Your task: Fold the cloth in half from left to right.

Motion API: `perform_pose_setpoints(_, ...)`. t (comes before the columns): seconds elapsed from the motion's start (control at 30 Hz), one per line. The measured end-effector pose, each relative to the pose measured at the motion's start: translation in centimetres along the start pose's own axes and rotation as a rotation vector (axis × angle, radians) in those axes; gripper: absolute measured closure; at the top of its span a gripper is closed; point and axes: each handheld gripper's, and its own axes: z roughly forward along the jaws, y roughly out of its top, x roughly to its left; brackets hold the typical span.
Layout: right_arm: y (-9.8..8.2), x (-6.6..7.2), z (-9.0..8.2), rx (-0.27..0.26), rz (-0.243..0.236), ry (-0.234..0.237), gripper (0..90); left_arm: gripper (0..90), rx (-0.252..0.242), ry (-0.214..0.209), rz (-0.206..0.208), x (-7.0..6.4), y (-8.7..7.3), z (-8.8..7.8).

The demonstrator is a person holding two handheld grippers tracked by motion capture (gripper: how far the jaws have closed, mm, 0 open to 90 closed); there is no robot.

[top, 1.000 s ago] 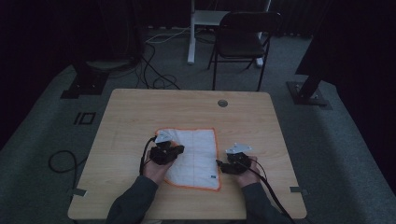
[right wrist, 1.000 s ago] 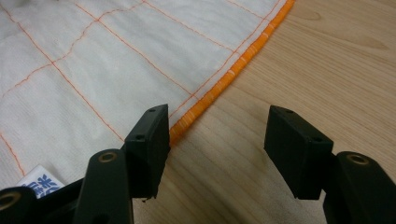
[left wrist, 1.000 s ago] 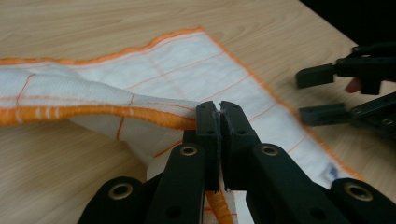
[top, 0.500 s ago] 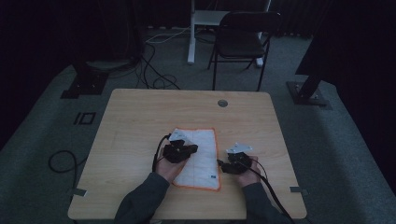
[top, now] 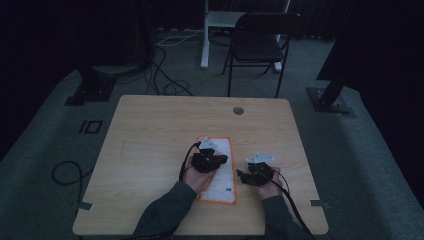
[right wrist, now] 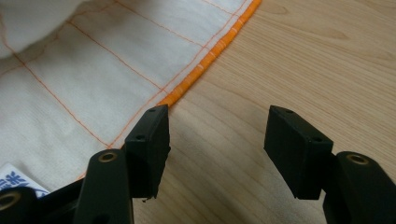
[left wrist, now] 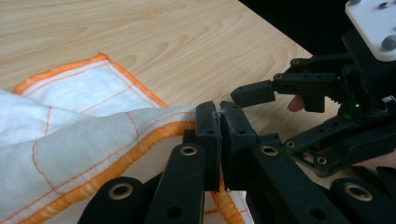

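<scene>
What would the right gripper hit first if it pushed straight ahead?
Probably the cloth's orange hem: the open right gripper sits over bare table, with the hem just ahead, slightly left.

Black left tool [left wrist: 219, 123] and right tool [right wrist: 215, 140], brass-ringed screws, white top plates, grey-green sleeves.

High view: above my side, looking forward and down, far.
Gripper views: along my jaws, close.
Shared: cloth [top: 220, 170], table [top: 150, 130].
</scene>
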Motion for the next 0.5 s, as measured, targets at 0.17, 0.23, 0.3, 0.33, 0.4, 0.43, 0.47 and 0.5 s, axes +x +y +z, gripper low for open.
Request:
perform_pose_setpoints(0.17,-0.1,0.0,0.0,0.007,-0.007,-0.006,40.3,77.4,-0.004,-0.024,-0.024,0.2,-0.3,0.7)
perform_pose_setpoints(0.23,-0.1,0.0,0.0,0.005,-0.009,-0.007,40.4,73.0,-0.009,-0.027,-0.030,0.4,-0.4,0.4)
perform_pose_setpoints(0.3,-0.1,0.1,0.0,0.003,-0.009,-0.008,40.4,71.4,-0.013,-0.028,-0.030,0.5,-0.4,0.2)
perform_pose_setpoints(0.33,0.0,0.1,-0.1,0.001,-0.006,-0.007,40.4,71.0,-0.021,-0.030,-0.027,0.6,-0.3,-0.4)
perform_pose_setpoints(0.4,0.0,0.1,-0.1,-0.002,-0.004,-0.006,40.4,70.9,-0.025,-0.024,-0.022,0.6,-0.4,-0.9)
perform_pose_setpoints(0.43,0.0,0.1,-0.2,-0.006,-0.005,-0.005,41.1,70.9,-0.023,-0.021,-0.015,0.5,-0.4,-1.2)
perform_pose_setpoints(0.47,0.0,0.2,-0.2,-0.011,-0.002,-0.002,41.6,70.9,-0.023,-0.014,-0.008,0.5,-0.6,-1.5)
perform_pose_setpoints(0.5,0.1,0.2,-0.3,-0.018,0.001,0.002,42.1,70.9,-0.022,-0.006,0.000,0.4,-0.8,-1.7)
